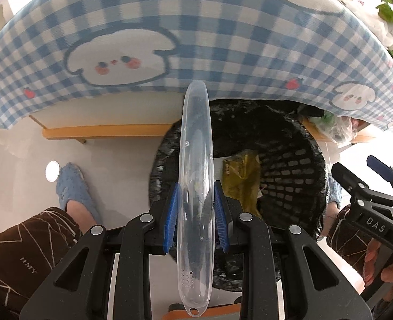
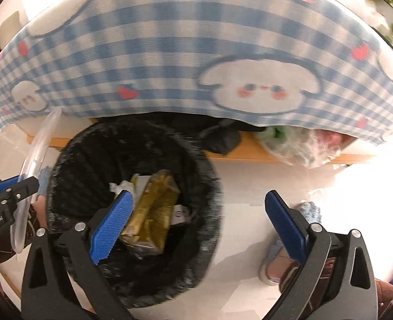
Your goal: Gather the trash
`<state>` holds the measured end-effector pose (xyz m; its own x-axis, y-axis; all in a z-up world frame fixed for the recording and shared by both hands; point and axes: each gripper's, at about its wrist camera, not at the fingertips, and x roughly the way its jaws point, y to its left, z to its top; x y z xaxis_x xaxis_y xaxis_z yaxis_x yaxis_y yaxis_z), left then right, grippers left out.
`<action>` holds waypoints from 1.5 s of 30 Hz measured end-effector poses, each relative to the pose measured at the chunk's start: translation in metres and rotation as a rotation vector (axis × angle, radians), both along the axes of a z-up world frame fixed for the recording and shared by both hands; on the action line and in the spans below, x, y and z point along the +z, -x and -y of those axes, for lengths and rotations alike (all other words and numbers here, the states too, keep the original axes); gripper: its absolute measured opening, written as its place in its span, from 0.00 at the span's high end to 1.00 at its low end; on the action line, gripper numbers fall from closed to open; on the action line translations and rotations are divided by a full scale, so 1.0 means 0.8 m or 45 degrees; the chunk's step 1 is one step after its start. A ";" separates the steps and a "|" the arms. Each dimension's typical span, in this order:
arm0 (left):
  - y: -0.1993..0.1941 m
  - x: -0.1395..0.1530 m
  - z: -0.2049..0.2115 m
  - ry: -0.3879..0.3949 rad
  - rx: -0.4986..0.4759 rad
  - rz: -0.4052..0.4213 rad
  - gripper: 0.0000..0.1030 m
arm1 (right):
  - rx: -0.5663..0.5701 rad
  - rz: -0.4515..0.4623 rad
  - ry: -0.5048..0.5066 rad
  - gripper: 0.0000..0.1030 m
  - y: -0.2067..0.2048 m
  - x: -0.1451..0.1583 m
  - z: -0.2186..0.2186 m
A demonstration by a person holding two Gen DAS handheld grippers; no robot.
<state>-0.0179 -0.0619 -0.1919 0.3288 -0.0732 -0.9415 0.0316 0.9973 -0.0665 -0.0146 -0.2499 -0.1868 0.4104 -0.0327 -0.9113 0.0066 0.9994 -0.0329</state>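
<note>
My left gripper (image 1: 195, 213) is shut on a clear plastic lid (image 1: 195, 186), held on edge between its blue pads above the near rim of a black bin (image 1: 290, 165). The same lid (image 2: 36, 149) shows at the left of the right wrist view, with the left gripper (image 2: 23, 186) on it. My right gripper (image 2: 196, 221) stands wide open with nothing between its fingers, over the bin (image 2: 207, 186) and the floor beside it. A yellow-green carton (image 2: 153, 213) and crumpled white paper (image 2: 121, 186) lie inside the bin; the carton (image 1: 242, 176) also shows in the left wrist view.
A table with a blue checked cloth (image 1: 196, 40) overhangs the bin's far side. A wooden shelf (image 2: 250, 154) under it holds clear plastic bags (image 2: 303, 144). A person's slippered feet (image 1: 73, 186) (image 2: 276, 264) stand on the white floor either side of the bin.
</note>
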 end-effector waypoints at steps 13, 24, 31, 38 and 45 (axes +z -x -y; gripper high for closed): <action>-0.008 -0.016 0.080 0.001 -0.117 -0.026 0.76 | -0.080 -0.004 0.026 0.08 0.011 -0.005 0.064; -0.015 -0.020 0.118 0.011 -0.184 -0.016 0.75 | -0.180 -0.006 0.036 0.08 0.011 -0.001 0.096; -0.015 -0.013 0.108 0.000 -0.150 0.007 0.65 | -0.189 0.001 0.029 0.08 0.009 0.005 0.098; -0.012 0.018 0.082 -0.014 -0.099 0.071 0.45 | -0.156 0.028 0.022 0.08 0.001 0.030 0.076; -0.009 0.078 0.036 -0.033 -0.032 0.174 0.23 | -0.096 0.091 -0.002 0.08 -0.008 0.078 0.037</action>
